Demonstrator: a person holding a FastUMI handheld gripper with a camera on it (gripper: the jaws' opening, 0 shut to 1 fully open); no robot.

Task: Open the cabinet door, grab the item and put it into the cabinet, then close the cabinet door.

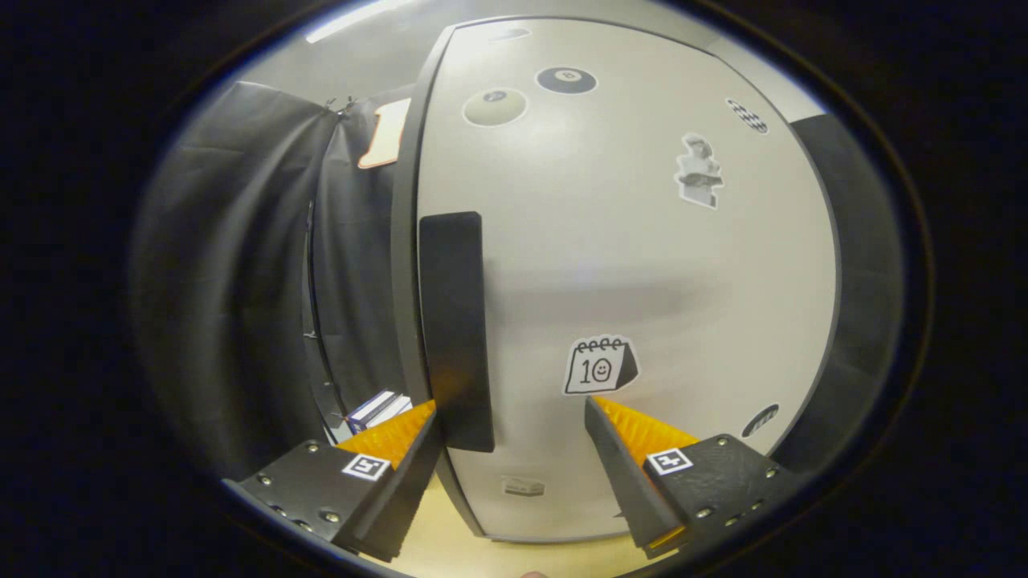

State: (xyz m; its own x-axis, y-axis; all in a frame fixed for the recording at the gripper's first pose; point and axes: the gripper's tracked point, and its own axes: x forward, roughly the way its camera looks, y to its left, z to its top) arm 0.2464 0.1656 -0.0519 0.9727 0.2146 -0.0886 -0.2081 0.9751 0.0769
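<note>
A pale grey cabinet door [626,265] stands close in front of me, covered with several stickers. A tall black handle [454,329] runs down the door near its left edge. My gripper [512,411] is open, its fingers spread wide. The handle's lower end lies between them, close to the left finger [401,437]. The right finger [634,433] sits just below a calendar sticker [598,365], apart from the handle. The door looks shut against the dark cabinet frame [863,265]. A small boxed item [379,409] with blue and white sides lies beyond the left finger, beside the cabinet.
Black cloth [241,273] hangs to the left of the cabinet. A light wooden surface [450,546] shows below the door, between my fingers. A strip light [353,20] glows overhead.
</note>
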